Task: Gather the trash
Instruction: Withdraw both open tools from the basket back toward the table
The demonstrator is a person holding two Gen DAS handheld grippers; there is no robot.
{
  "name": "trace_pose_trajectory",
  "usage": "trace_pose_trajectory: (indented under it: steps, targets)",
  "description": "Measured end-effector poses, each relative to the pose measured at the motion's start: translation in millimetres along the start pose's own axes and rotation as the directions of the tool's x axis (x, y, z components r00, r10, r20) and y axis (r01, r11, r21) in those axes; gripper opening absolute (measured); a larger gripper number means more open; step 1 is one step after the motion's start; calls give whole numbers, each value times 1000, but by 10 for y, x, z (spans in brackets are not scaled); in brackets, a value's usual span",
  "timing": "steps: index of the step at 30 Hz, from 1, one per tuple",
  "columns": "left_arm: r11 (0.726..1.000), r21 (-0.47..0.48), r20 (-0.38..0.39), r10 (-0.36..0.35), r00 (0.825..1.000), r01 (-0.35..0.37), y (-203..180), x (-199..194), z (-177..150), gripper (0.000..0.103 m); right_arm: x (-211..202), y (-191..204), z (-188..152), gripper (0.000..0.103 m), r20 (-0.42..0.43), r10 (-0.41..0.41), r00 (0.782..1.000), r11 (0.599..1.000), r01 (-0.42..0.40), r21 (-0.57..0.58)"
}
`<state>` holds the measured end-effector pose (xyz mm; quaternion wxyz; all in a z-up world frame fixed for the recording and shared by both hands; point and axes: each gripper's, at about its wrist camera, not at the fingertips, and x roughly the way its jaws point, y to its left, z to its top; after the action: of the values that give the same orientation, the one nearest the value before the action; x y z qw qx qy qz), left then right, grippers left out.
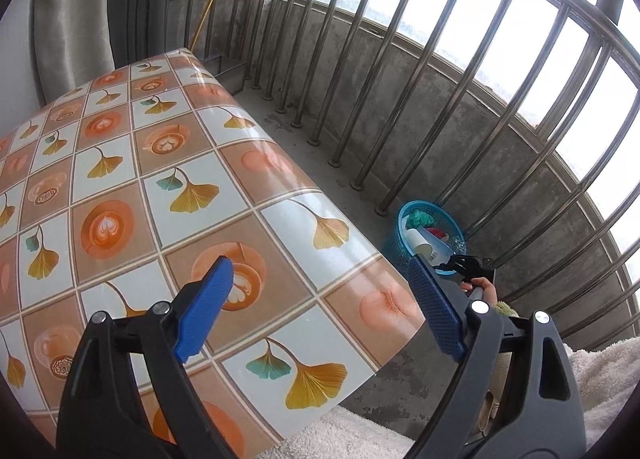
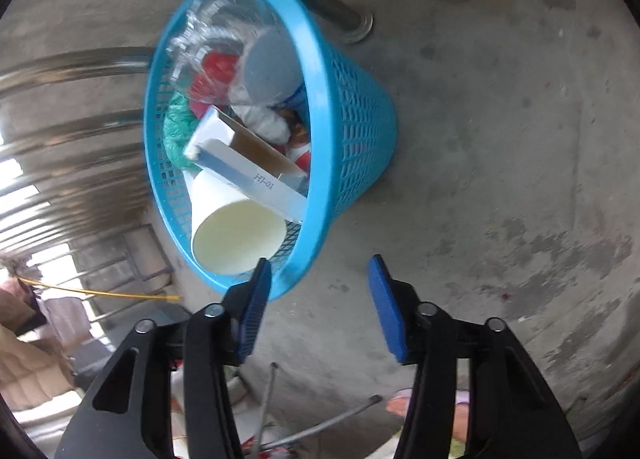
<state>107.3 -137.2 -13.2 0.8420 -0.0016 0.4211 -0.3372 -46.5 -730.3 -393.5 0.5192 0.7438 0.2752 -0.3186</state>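
A blue mesh wastebasket (image 2: 360,127) stands on the concrete floor, seen from above in the right wrist view. It holds a white paper cup (image 2: 236,235), a white carton (image 2: 248,173), a crushed clear bottle (image 2: 212,27), green netting (image 2: 176,127) and red wrappers. My right gripper (image 2: 319,261) hangs just over the basket's near rim, open, with nothing between its blue pads. In the left wrist view my left gripper (image 1: 320,263) is open and empty above a table with a leaf-and-cup patterned cloth (image 1: 168,179). The basket (image 1: 430,235) sits beyond the table's corner, with the right gripper (image 1: 466,263) over it.
A steel railing (image 1: 400,71) on a low concrete wall runs close behind the basket. A person's hand (image 1: 482,287) holds the right gripper. Pale fleece fabric (image 1: 600,371) lies at the lower right. Bent metal rods (image 2: 280,419) and a yellow stick (image 2: 100,293) lie near the floor.
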Motion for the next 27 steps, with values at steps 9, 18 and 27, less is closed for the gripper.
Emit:
trace_pose_trajectory:
  steps: [9, 18, 27]
  targets:
    - [1000, -26, -16, 2, 1000, -3, 64, 165, 57, 84, 335, -7, -290, 15, -71, 285, 956, 936, -261, 236]
    - [1000, -10, -18, 0, 1000, 0, -3, 145, 13, 84, 761, -11, -595, 24, -156, 283, 946, 928, -228, 295]
    - [1000, -24, 43, 1, 999, 0, 60, -122, 2, 84, 271, -243, -838, 59, -247, 204, 947, 976, -177, 128]
